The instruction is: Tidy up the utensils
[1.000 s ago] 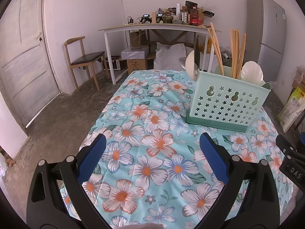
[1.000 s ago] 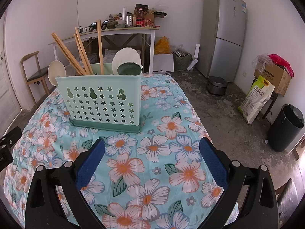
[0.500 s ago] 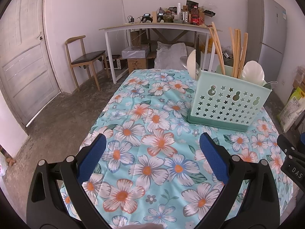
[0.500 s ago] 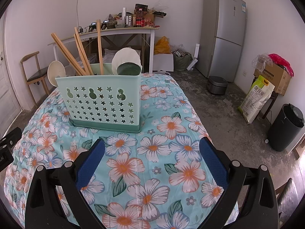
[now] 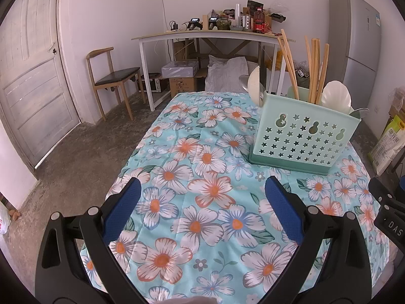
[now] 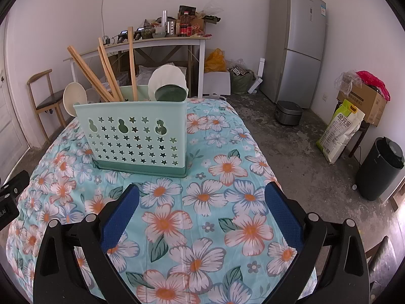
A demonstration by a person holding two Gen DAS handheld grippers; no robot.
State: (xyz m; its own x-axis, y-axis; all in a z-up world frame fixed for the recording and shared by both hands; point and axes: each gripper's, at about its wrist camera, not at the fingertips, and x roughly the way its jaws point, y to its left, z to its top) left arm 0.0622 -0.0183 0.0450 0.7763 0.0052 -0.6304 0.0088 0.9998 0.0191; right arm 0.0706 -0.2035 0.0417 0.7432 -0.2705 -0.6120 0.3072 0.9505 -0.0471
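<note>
The left gripper (image 5: 202, 207) was built of matte black plastic arms, each with a triangular cut-out low in the frame and round silver screw heads at the joints. Its fingers (image 5: 122, 212) carried bright blue, finely dimpled pads. The right gripper (image 6: 201, 209) looked the same, blue pads (image 6: 283, 215) on black. At the right edge of the left wrist view, a black part bore white letters "DAS".
</note>
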